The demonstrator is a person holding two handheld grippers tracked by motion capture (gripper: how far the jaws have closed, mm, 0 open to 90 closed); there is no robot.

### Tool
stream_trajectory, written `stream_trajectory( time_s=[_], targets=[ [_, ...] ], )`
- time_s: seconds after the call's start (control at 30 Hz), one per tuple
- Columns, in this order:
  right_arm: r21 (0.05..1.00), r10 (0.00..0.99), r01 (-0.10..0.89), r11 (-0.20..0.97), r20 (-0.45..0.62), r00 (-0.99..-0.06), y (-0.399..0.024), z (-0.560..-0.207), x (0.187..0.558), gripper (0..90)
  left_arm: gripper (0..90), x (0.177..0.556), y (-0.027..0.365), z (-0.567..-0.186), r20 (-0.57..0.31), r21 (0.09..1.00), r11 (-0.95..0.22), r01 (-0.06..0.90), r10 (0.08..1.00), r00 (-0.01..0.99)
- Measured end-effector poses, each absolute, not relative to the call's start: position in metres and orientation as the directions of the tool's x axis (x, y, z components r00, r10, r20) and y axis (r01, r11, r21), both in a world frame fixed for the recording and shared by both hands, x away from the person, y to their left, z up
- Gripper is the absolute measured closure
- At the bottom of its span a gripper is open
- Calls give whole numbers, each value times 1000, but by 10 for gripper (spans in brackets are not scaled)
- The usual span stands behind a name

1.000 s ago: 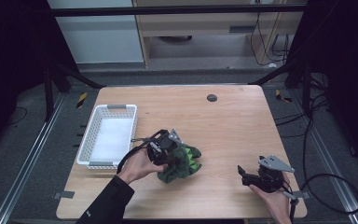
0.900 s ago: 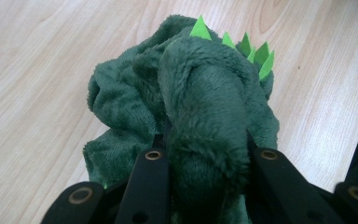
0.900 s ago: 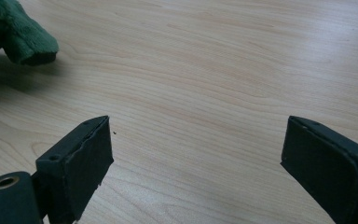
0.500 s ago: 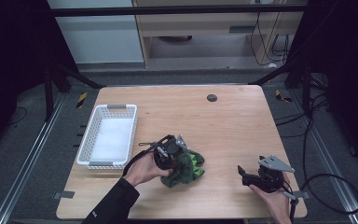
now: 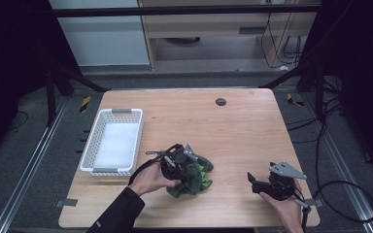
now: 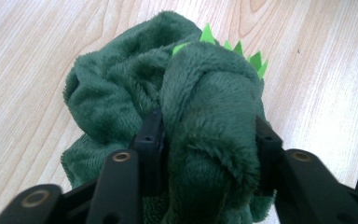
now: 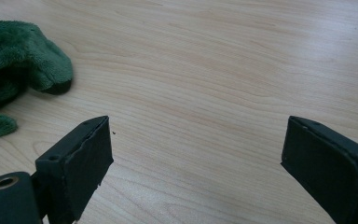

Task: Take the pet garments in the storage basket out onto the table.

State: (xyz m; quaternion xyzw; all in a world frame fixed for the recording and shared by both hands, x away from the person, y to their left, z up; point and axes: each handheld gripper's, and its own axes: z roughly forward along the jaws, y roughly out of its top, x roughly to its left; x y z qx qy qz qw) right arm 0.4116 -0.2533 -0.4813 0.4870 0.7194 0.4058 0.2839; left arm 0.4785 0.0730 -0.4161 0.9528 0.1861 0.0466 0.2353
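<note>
The left tool sits low over the front middle of the pale wood-grain tabletop, its jaws part-way apart and just now opening, with a thick fold of the green plush toy bulging between the flat black pads. In the left gripper view the fold fills the gap from one pad to the other, touching both; whether they truly squeeze it is hard to judge. The toy is soft, deep-pile fleece, dark green, crumpled into a rounded heap on the wood, with a row of bright lime felt spikes along its top ridge. Over at the front right, the right tool rests near the tabletop edge, its blocky black jaws spread wide with bare wood between them and the plush well off to its side. A white slotted plastic basket stands at the left, apart from the toy.
</note>
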Motion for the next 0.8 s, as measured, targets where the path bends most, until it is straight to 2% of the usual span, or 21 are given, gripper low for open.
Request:
stream_trajectory(
  time_s=[0.37, 0.6, 0.8],
  targets=[
    [861, 933, 469, 196, -17, -360, -253, -481, 412, 85, 350, 473, 86, -408, 0, 539, -770, 341, 405, 914],
    [862, 935, 469, 191, -15, -353, -254, -481, 411, 77, 279, 468, 102, -402, -7, 603, -716, 352, 436, 900],
    [862, 939, 475, 179, -5, -345, -254, -481, 411, 72, 253, 463, 120, -399, -11, 671, -646, 364, 483, 876]
  ],
)
